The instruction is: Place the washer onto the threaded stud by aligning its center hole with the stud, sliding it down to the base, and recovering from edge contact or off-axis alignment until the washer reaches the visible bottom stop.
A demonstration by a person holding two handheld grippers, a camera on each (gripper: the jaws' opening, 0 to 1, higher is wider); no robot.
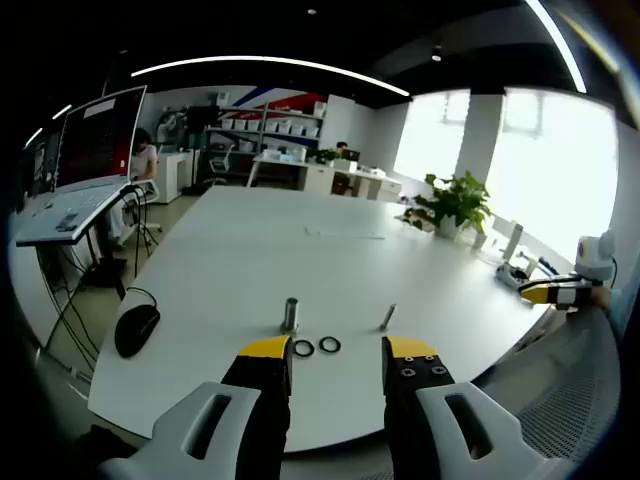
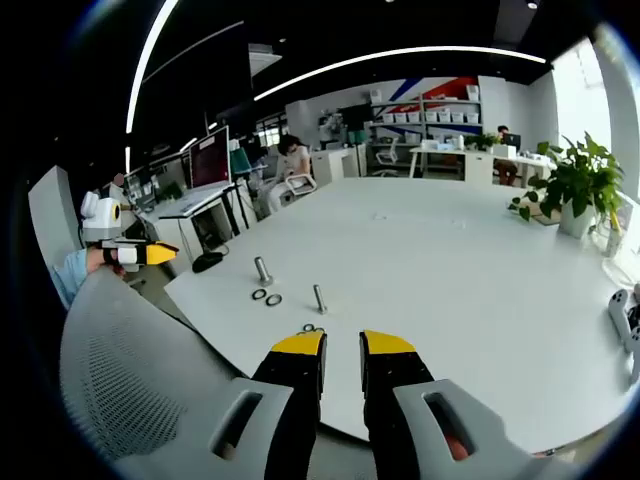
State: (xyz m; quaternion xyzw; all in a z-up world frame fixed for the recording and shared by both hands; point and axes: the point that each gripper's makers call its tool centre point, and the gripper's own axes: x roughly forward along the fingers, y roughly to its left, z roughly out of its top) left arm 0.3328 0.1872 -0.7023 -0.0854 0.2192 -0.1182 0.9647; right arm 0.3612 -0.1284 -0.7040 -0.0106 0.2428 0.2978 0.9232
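On a white counter [image 1: 250, 260], two washers [image 1: 316, 347] lie just beside an upright stud [image 1: 290, 314], near the empty, parted left claw [image 1: 337, 352] and right claw [image 2: 343, 343].

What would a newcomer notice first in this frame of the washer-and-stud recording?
The big white table, nearly bare, with a tiny cluster near its front edge: two dark washers lying flat side by side, an upright stud just behind them, and a second stud leaning to one side. Both yellow-tipped grippers hang short of the parts with jaws apart and nothing held: the left gripper and the right gripper. A potted plant stands by the bright windows.
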